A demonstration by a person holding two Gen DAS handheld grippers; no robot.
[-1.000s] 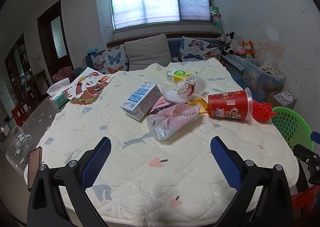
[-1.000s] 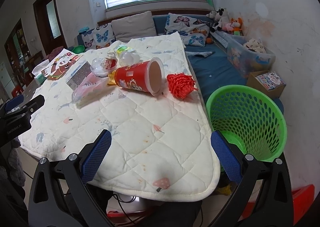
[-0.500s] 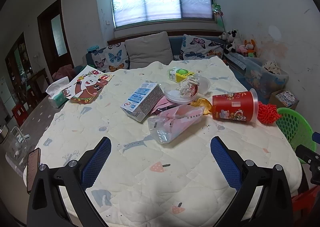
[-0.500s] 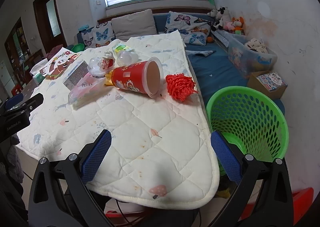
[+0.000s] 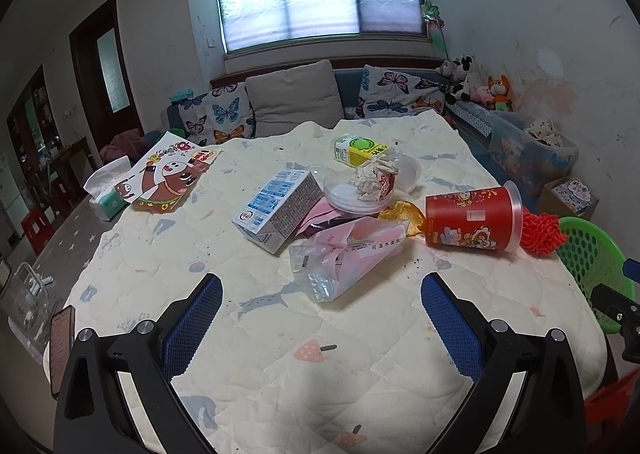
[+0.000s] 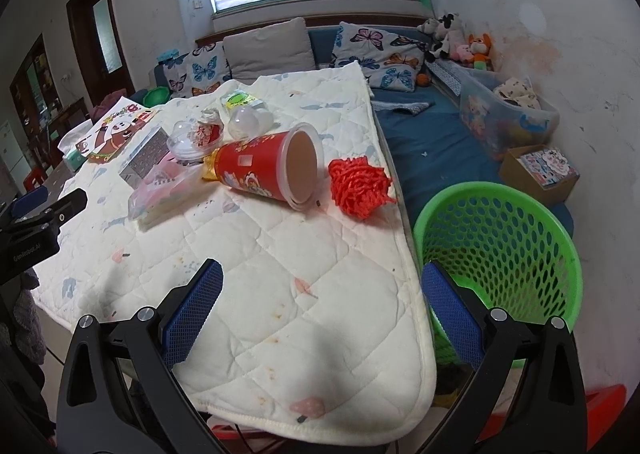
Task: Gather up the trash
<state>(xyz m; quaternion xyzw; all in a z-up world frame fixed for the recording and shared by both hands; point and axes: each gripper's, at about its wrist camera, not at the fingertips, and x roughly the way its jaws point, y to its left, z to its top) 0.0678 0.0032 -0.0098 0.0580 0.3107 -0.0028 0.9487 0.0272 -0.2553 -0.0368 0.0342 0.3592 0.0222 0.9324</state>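
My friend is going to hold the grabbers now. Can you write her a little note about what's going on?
Left gripper: jaws open, empty, above the table's near side.
Right gripper: jaws open, empty, over the table corner beside the green basket.
Trash all on the quilted table: red cup on its side, red mesh ball, clear bag, milk carton, crumpled wrapper on a clear lid, yellow-green carton.
Done: nothing visible in the basket.
Left: pick up each piece and drop it in.
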